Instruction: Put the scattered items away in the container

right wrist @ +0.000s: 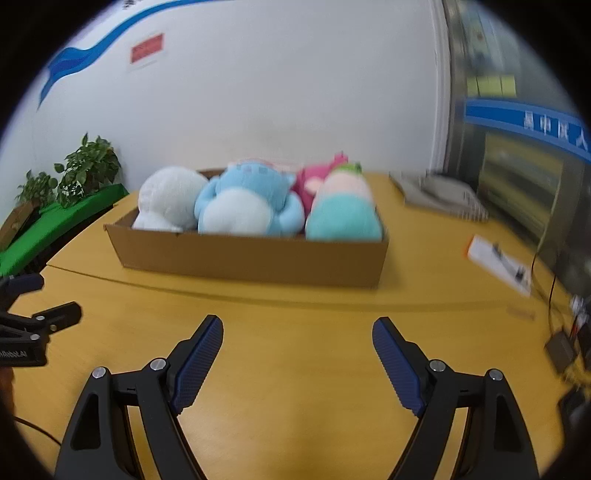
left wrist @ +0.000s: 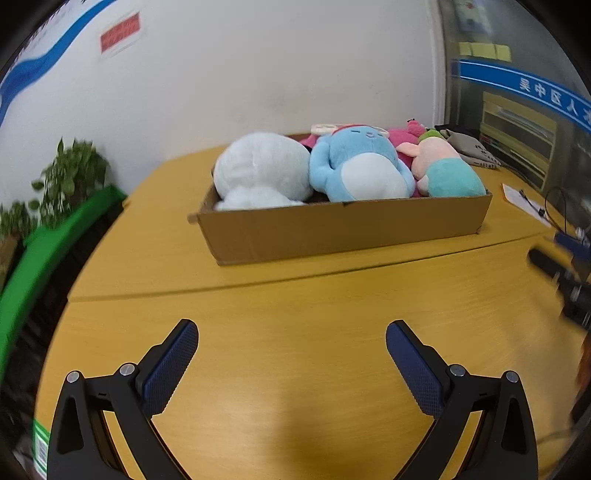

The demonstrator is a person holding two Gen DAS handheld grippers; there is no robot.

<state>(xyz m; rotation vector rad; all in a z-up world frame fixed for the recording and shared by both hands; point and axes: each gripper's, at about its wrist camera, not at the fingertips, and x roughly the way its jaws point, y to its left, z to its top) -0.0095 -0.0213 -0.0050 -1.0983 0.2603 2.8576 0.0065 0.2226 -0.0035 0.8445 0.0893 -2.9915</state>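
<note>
Table: yellow wooden table (left wrist: 295, 295) stood before a white wall.
Box: cardboard box (left wrist: 343, 229) sat mid-table, packed with plush toys (left wrist: 354, 166).
Left gripper (left wrist: 291, 354): spread wide, holding nothing.
Right gripper (right wrist: 297, 347): spread apart, holding nothing.

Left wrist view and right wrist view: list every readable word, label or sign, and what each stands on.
"吴中区人": white characters on the blue banner, cut off at the frame edge.
Red wall label: too blurred.
Yellow sticky notes: nothing legible.
White lettering on the left gripper: too small.
</note>
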